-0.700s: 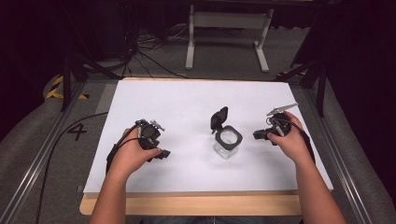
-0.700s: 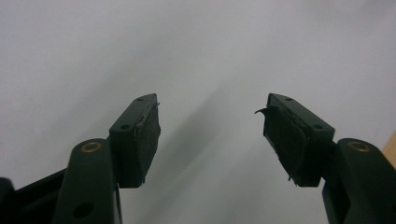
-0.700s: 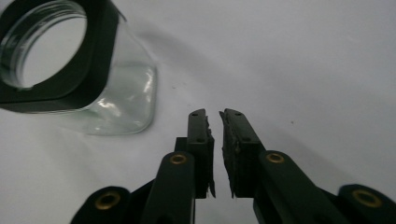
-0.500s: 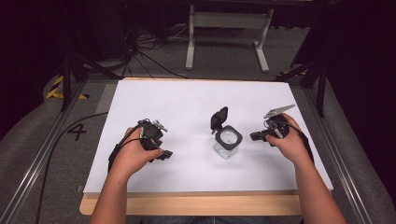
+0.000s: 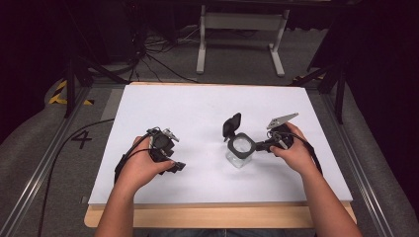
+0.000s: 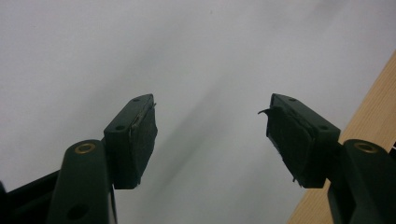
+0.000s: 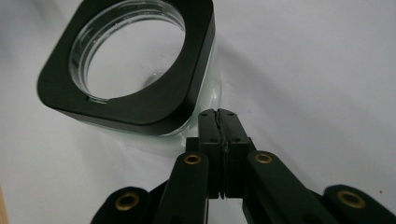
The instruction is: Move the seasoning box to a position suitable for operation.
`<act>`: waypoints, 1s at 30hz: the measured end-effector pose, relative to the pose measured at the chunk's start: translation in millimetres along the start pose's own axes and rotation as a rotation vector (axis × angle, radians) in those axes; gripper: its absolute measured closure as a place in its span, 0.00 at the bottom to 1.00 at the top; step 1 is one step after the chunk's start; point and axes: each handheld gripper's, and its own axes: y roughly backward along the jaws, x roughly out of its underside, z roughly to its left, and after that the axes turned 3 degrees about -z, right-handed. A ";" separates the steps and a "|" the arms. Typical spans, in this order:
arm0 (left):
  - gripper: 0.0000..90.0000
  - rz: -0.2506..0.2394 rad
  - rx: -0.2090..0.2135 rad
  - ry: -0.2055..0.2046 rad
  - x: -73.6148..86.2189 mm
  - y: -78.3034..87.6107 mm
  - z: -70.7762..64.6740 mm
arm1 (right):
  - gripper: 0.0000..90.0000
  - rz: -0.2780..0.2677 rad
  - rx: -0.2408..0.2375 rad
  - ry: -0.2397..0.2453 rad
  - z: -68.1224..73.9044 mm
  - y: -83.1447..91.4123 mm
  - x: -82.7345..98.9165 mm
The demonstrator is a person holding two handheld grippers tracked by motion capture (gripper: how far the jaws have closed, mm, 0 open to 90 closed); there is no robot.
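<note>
Two grippers are seen: the right gripper [image 7: 219, 116], jaws pressed together on nothing, is held just beside the clear jar [image 7: 126, 65]; the left gripper [image 6: 210, 135] is spread wide, empty, over the white board [image 6: 196, 51].

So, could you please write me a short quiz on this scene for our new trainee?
1. True or false: the jar on the table has its flip lid open.
2. Which gripper has its jaws apart? A) left B) right C) both
3. Fill in: the jar's collar is ____ in colour.

Key:
1. True. The lid stands up behind the open mouth.
2. A. The left gripper is open over the bare sheet; the right gripper is shut, with its tip at the jar's glass wall, gripping nothing.
3. Black.
</note>
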 end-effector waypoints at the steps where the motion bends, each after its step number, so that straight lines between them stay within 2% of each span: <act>1: 0.38 0.000 -0.004 0.004 0.2 0.0 0.2 | 1.00 0.008 0.001 -0.001 -0.2 -1.3 0.6; 7: 0.38 0.005 -0.004 0.003 -0.5 -1.6 1.4 | 1.00 0.042 -0.040 0.007 3.8 -6.2 2.0; 15: 0.38 0.008 0.003 -0.012 -5.6 -3.3 -0.2 | 1.00 0.102 -0.053 0.050 17.1 -11.7 1.6; 23: 0.37 0.010 0.017 -0.029 -10.6 -7.5 -1.7 | 1.00 0.121 -0.077 0.063 24.8 -13.7 3.6; 30: 0.38 0.002 0.028 -0.043 -15.0 -10.3 -3.9 | 1.00 0.106 -0.092 0.057 24.6 -10.9 5.1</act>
